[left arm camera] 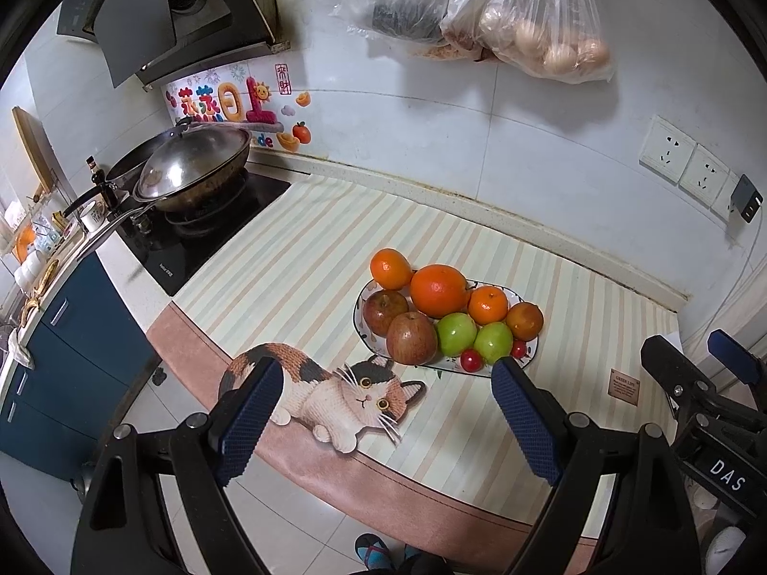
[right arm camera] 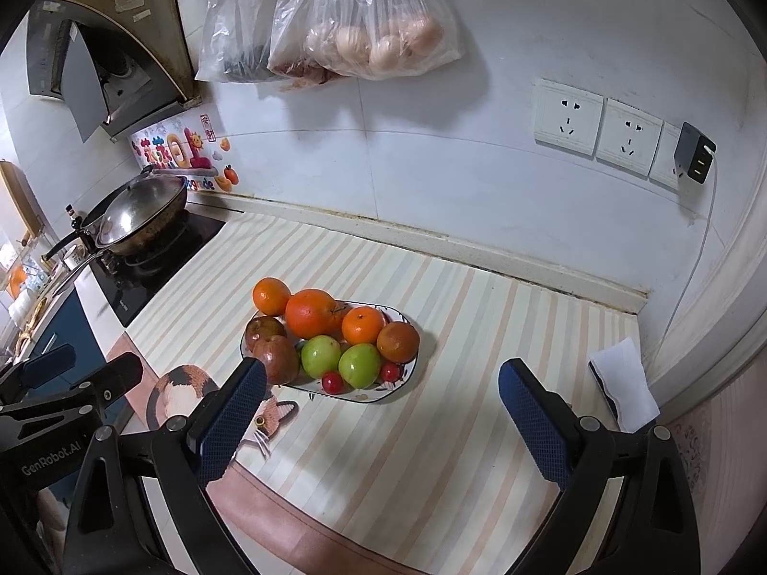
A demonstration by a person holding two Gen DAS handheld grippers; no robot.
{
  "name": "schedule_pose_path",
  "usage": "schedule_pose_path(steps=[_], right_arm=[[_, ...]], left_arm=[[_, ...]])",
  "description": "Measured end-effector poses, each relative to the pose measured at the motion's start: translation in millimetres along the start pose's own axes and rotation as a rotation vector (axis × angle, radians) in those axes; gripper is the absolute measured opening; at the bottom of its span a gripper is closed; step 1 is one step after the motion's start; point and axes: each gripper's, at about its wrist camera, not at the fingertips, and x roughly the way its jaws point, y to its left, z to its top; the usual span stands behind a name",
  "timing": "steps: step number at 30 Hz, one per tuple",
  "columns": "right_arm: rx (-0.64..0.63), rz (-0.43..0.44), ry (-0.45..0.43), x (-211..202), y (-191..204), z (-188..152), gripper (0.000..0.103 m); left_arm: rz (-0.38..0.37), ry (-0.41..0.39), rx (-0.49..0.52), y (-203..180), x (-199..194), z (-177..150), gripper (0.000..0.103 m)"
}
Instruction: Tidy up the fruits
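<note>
A patterned oval plate [left arm camera: 531,354] [right arm camera: 383,395] stands on the striped mat and holds several oranges [left arm camera: 438,290] [right arm camera: 311,312], two red apples [left arm camera: 411,338] [right arm camera: 275,358], two green apples [left arm camera: 455,334] [right arm camera: 320,356] and two small red fruits [left arm camera: 471,360] [right arm camera: 332,382]. One orange [left arm camera: 389,268] [right arm camera: 271,295] sits at the plate's far left edge. My left gripper [left arm camera: 386,385] is open and empty, in front of the plate. My right gripper [right arm camera: 381,383] is open and empty, also in front of the plate. The right gripper also shows in the left wrist view [left arm camera: 695,359].
A wok with a lid [left arm camera: 189,172] [right arm camera: 136,215] sits on the stove at the left. Plastic bags [left arm camera: 541,14] [right arm camera: 364,19] hang on the wall above. Wall sockets [right arm camera: 594,129] and a charger are at the right. A white cloth [right arm camera: 623,383] lies at the mat's right edge.
</note>
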Motion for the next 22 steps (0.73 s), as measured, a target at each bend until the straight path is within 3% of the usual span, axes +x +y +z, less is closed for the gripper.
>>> schedule_pose_path(steps=[22], right_arm=[[-0.015, 0.007, -0.005, -4, 2, -2, 0.100]], left_arm=[[0.012, -0.018, -0.003, -1, -13, -8, 0.089]])
